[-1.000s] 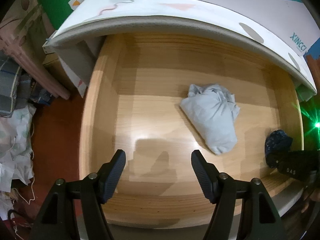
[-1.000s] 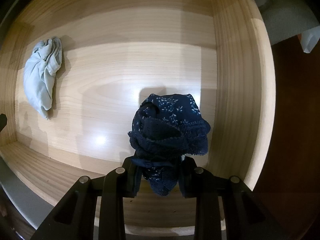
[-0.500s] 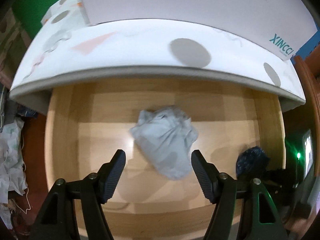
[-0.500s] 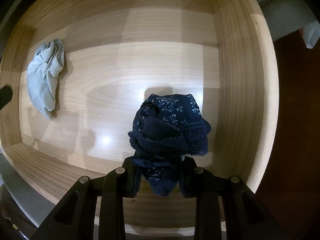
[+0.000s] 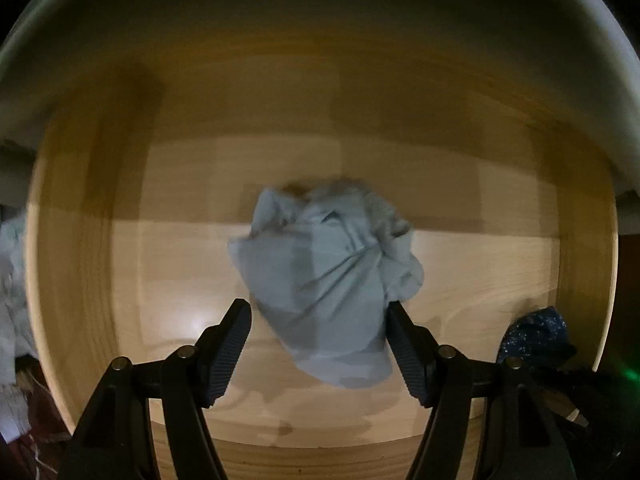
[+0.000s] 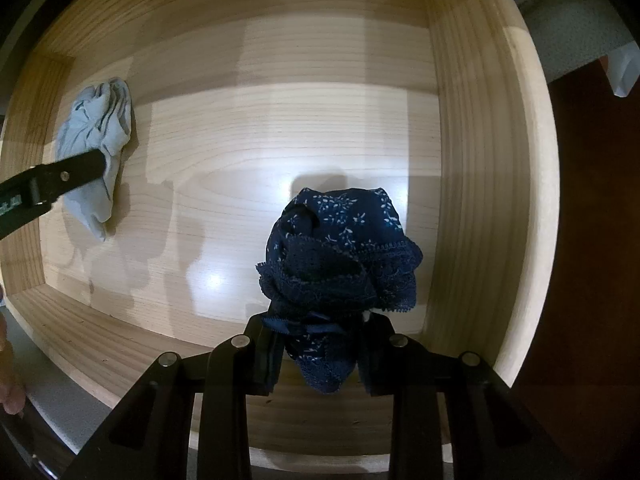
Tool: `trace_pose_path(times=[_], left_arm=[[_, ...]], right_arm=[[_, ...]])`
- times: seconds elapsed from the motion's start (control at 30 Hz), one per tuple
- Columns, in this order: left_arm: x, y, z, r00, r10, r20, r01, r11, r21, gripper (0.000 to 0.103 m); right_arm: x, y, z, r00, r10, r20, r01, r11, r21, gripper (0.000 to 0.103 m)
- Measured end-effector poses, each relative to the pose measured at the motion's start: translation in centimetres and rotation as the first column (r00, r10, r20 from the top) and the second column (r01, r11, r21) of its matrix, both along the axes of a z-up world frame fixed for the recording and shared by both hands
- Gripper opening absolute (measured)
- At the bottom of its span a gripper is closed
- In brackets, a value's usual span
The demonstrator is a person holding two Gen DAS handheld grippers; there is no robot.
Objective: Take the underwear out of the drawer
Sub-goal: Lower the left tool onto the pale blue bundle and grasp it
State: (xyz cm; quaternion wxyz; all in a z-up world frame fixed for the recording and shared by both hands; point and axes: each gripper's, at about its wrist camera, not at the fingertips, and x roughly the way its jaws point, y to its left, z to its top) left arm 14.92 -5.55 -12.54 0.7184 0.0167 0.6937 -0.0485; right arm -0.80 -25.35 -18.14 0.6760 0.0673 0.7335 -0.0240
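A crumpled pale blue-grey pair of underwear (image 5: 328,276) is lying bunched and creased on the floor of a light wooden drawer (image 5: 88,264), at about the centre of the left wrist view. In the right wrist view the same pale bundle is sitting at about ten o'clock, near the drawer's left wall. The left gripper (image 5: 318,344) is pointing down into the drawer with its jaws standing apart, one finger at seven o'clock and the other at five o'clock of the bundle, straddling its lower end; whether the pads are touching the cloth cannot be told.

A second pair, navy underwear (image 6: 340,256) with small white flowers and a scalloped lace edge, is hanging bunched from the right gripper (image 6: 320,356), whose jaws are clenched on the fabric at six o'clock in the right wrist view, above the drawer floor. The drawer is holding only these two garments.
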Motion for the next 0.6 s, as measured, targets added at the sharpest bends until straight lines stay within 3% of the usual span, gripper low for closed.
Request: trace_pose_path(times=[0.27,0.33,0.6], left_arm=[[0.5,0.0,-0.3,0.999,-0.03,0.018,0.029,0.999,0.046,0.069],[0.3,0.2,-0.4,0.999,-0.043,0.014,0.043,0.998,0.045,0.056],[-0.6,0.1,-0.7,0.993,-0.114,-0.016,0.115,0.99,0.081,0.049]], right_arm=[[0.0,0.0,0.0,1.0,0.0,0.001,0.0,1.0,0.001,0.028],[0.0,-0.1,0.0,1.0,0.001,0.001,-0.001,1.0,0.001,0.028],[0.0,-0.1,0.1,1.0,0.002,0.001,-0.002,1.0,0.001,0.028]])
